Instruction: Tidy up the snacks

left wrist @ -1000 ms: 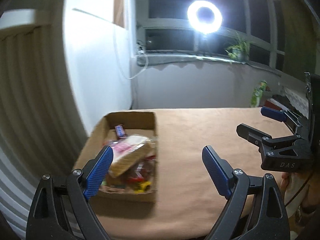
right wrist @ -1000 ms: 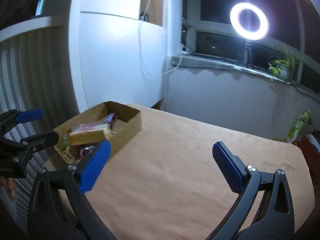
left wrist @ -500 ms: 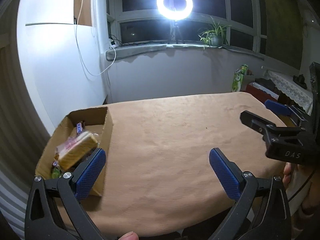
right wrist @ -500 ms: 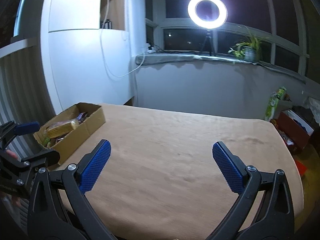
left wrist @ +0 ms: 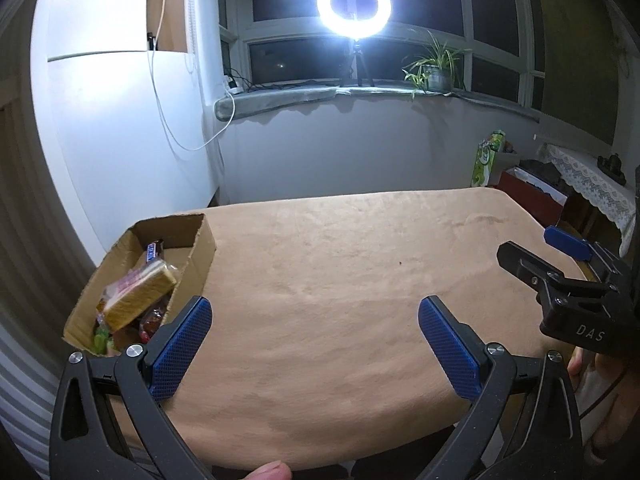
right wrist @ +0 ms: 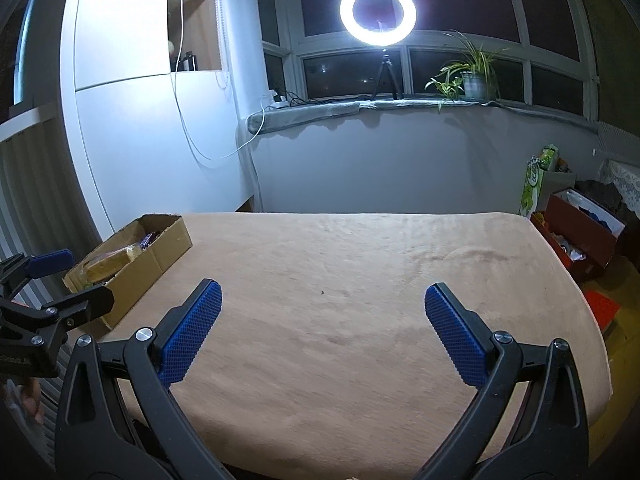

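Observation:
An open cardboard box (left wrist: pixel 202 246) stands at the left end of the tan table (left wrist: pixel 340 272). It holds several snacks: a wrapped yellow cake slab (left wrist: pixel 140 300) on top, a dark candy bar (left wrist: pixel 153 251) at the far end, and small sweets under them. The box also shows in the right wrist view (right wrist: pixel 160 252). My left gripper (left wrist: pixel 314 342) is open and empty, held over the table's near edge, to the right of the box. My right gripper (right wrist: pixel 322 334) is open and empty over the table's near middle. Each gripper shows at the edge of the other's view.
A ring light (left wrist: pixel 354 2) on a tripod and a potted plant (left wrist: pixel 434 68) stand on the windowsill behind the table. A white cabinet (left wrist: pixel 116 128) is left of the box. A green bag (right wrist: pixel 538 180) and a red box (right wrist: pixel 580 236) sit off the table's right end.
Both grippers have pulled back from the box and turned right toward the table's middle. The box has shifted to the left edge of both views. Both stay open and empty.

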`<action>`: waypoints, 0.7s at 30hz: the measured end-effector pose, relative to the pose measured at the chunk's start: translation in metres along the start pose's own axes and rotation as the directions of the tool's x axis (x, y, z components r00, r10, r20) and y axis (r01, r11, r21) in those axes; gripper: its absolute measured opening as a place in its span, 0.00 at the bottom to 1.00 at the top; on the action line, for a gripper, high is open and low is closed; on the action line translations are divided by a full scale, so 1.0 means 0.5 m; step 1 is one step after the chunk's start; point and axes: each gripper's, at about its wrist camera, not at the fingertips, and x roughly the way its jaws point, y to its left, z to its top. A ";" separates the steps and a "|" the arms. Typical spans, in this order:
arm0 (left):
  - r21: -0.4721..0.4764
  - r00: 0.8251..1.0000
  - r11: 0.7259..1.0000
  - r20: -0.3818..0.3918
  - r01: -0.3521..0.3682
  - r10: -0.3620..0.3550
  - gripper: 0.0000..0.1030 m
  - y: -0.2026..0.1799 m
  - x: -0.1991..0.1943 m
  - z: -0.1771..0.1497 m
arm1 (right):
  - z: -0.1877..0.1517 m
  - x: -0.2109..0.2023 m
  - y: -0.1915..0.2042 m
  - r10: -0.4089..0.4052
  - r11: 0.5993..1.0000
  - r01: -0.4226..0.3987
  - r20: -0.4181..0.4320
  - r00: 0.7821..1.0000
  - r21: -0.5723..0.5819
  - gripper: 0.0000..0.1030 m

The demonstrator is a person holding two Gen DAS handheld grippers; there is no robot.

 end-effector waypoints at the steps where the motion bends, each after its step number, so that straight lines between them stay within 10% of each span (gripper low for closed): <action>1: -0.001 1.000 1.000 -0.003 0.006 -0.006 1.00 -0.006 0.000 0.000 | -0.001 -0.003 -0.007 -0.001 1.000 0.001 0.002 1.000 0.004 1.00; 21: 0.005 0.999 0.999 -0.024 -0.037 0.037 1.00 -0.049 0.014 -0.014 | -0.010 -0.009 -0.046 -0.020 1.000 0.020 -0.011 1.000 0.019 1.00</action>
